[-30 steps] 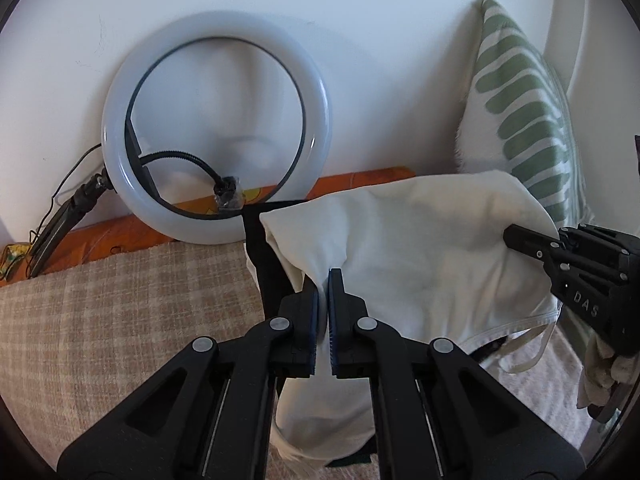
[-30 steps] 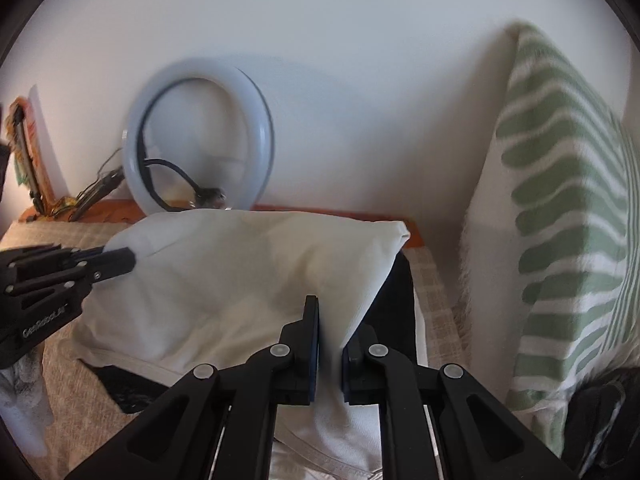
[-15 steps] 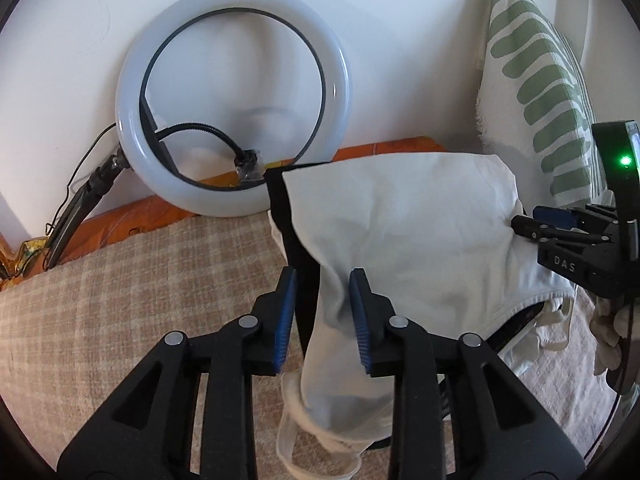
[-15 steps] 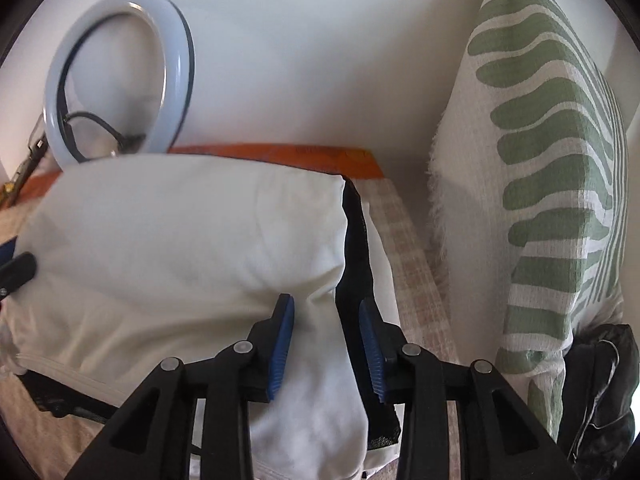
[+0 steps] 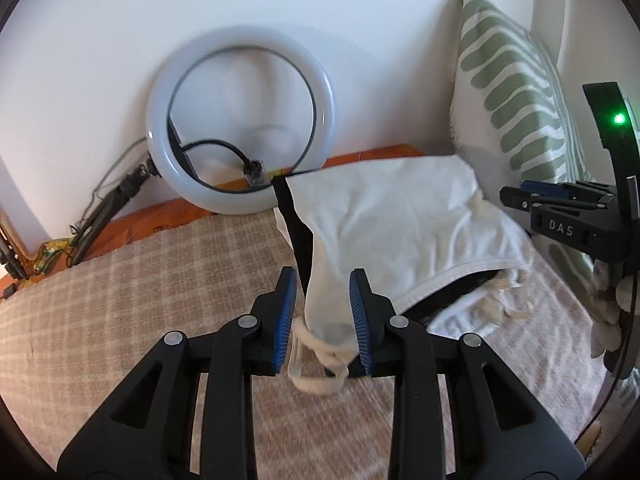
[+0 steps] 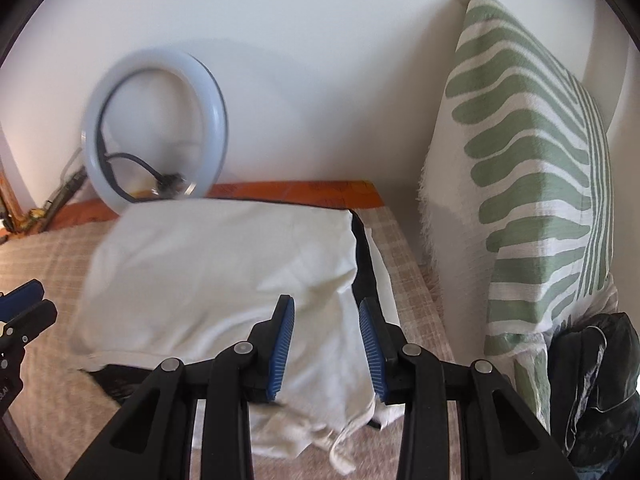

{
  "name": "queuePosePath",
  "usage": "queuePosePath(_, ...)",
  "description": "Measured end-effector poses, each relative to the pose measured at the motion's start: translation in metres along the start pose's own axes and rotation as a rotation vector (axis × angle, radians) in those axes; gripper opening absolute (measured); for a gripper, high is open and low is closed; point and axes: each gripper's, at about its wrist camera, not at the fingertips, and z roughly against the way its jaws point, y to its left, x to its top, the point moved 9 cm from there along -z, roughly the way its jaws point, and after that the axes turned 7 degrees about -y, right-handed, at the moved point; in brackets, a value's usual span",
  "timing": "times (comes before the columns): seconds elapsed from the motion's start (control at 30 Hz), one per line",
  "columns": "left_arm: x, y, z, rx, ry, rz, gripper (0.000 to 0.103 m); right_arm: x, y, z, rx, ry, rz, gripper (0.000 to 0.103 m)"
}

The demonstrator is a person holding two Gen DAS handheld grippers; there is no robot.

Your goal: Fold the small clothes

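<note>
Cream cotton folded garment (image 5: 400, 216) lies on the bed just ahead of both our tools; left tool (image 5: 322, 316) and right tool (image 6: 326, 336) gape open, apparently touching nothing.

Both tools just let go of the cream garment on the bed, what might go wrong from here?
The cream garment looks puffed up, not flat, so the fold may spring open. A loose drawstring lies right under the open left tool and could snag as it pulls away. Cloth also sits between the open right tool fingers and may drag.
</note>
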Motion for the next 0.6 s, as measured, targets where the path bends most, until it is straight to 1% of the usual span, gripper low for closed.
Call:
queuePosePath(0.1,0.006,0.002,0.027,-0.004,-0.032,-0.006,0.028,0.005,0.008,0.027,-0.001,-0.023,0.006,0.035)
queuePosePath(0.3,0.011,0.012,0.086,-0.022,-0.088,0.012,0.028,0.011,0.024,0.087,0.02,-0.08,-0.027,0.035)
queuePosePath(0.37,0.011,0.017,0.106,-0.026,-0.105,0.015,0.028,0.008,0.03,0.108,0.028,-0.096,-0.037,0.04)
queuePosePath(0.43,0.008,0.02,0.128,-0.033,-0.124,0.014,0.041,0.003,0.036,0.131,0.015,-0.113,-0.034,0.043)
queuePosePath(0.53,0.002,0.025,0.161,-0.038,-0.155,0.004,0.043,-0.01,0.047,0.16,0.04,-0.13,-0.059,0.047)
queuePosePath(0.6,-0.005,0.027,0.179,-0.047,-0.165,-0.002,0.043,-0.017,0.054,0.175,0.033,-0.142,-0.058,0.051)
